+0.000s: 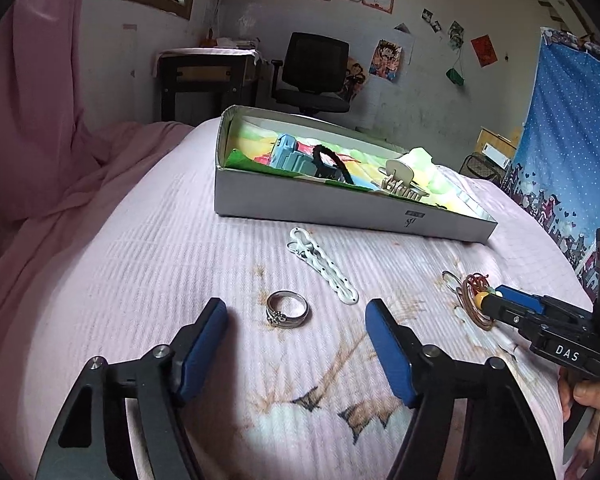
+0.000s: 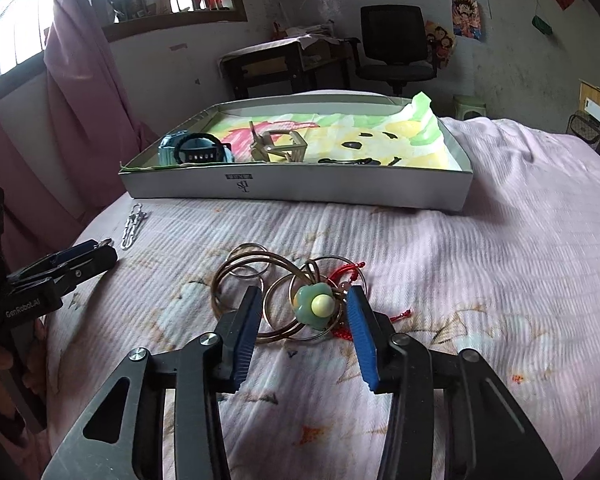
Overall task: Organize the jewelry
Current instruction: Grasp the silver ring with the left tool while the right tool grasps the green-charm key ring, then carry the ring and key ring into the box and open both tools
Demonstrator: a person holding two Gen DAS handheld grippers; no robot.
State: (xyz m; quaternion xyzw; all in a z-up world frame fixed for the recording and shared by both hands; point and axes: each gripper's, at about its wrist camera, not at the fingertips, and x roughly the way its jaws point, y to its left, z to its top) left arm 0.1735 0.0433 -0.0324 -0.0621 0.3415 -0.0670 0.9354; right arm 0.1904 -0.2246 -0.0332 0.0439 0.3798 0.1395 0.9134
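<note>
A silver ring [image 1: 287,309] lies on the pink bedspread between the open fingers of my left gripper [image 1: 296,312]. A white hair clip [image 1: 323,265] lies just beyond it; it also shows in the right wrist view [image 2: 132,225]. My right gripper [image 2: 305,306] is open around a tangle of gold bangles [image 2: 256,280] with a green flower charm [image 2: 314,306] and red cord [image 2: 346,276]; the jaws do not touch it. The same pile shows in the left wrist view [image 1: 472,292]. A white cardboard tray [image 2: 300,188] holds a blue watch [image 2: 196,150] and a beige claw clip [image 2: 278,146].
The tray [image 1: 340,210] sits at the far side of the bed, lined with a colourful cloth [image 2: 380,136]. A pink curtain [image 1: 32,120] hangs on the left. A desk [image 2: 284,60] and an office chair [image 2: 396,48] stand behind.
</note>
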